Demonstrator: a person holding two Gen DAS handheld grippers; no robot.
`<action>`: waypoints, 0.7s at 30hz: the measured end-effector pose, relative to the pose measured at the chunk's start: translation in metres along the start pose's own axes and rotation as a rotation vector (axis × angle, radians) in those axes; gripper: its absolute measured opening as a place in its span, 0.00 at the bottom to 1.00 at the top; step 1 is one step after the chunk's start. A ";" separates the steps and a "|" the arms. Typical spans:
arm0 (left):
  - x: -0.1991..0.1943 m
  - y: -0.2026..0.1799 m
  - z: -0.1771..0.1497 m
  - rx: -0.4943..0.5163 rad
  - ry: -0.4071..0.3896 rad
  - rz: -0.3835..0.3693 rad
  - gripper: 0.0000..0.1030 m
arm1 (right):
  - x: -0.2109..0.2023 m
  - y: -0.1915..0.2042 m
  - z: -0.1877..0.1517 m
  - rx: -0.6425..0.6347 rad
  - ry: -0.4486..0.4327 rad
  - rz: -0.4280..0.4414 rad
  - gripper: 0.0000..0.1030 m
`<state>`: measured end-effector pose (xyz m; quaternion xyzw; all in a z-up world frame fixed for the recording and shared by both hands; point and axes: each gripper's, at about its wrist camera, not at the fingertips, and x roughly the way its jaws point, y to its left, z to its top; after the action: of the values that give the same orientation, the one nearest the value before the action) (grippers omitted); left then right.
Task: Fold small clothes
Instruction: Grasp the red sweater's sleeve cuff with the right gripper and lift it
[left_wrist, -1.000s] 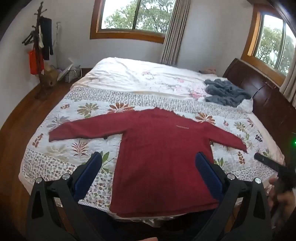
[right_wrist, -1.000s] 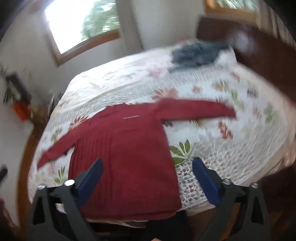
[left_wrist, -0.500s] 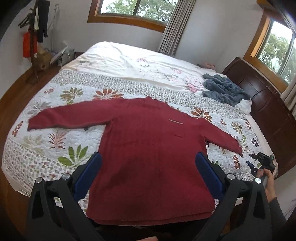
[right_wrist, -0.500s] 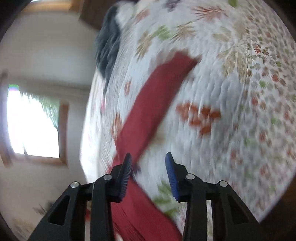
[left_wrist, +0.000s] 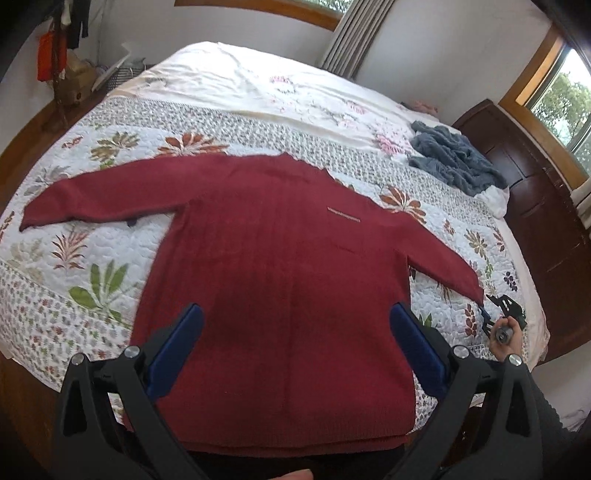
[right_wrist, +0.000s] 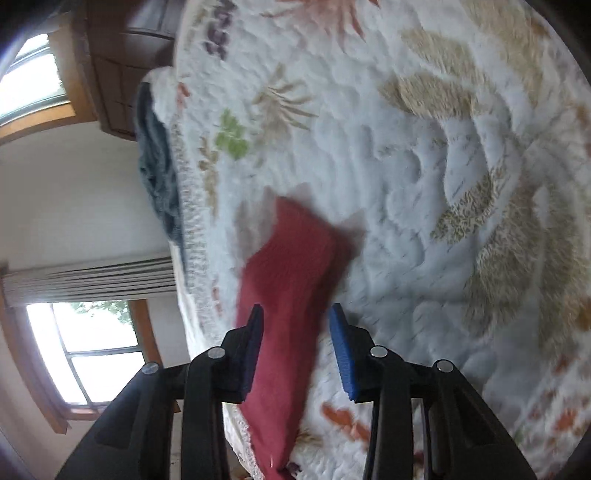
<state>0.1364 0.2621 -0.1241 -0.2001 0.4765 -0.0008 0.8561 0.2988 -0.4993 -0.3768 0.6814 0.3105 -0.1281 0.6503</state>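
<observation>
bed (left_wrist: 110, 254): quilt-covered, we see it carrying everything
sweater (left_wrist: 280, 280): red, spread flat across the near half of the bed, both sleeves out, hem at near edge
blue cloth (left_wrist: 454, 162): crumpled heap near the headboard, well apart from the sweater
right sleeve (right_wrist: 291, 273): cuff lies flat on the quilt, between our right fingers
left gripper (left_wrist: 295, 347): fingers spread wide, hovering over the sweater body, holding nothing
right gripper (right_wrist: 295, 343): fingers part-open either side of the sleeve, not pinching yet
step: we judge sleeve grab; close near the cuff, catch both layers, lift low, fold across the chest
</observation>
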 end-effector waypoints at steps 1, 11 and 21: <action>0.003 -0.002 0.000 0.003 0.007 -0.001 0.97 | 0.002 -0.004 0.002 0.014 -0.003 -0.001 0.37; 0.016 -0.014 0.000 0.014 0.015 -0.008 0.97 | 0.009 -0.004 0.003 -0.019 -0.038 0.002 0.17; 0.014 -0.004 -0.001 -0.017 0.023 -0.006 0.97 | -0.025 0.065 -0.010 -0.301 -0.107 -0.033 0.12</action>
<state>0.1438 0.2551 -0.1350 -0.2086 0.4857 -0.0018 0.8488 0.3156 -0.4934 -0.3082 0.5632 0.3022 -0.1269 0.7585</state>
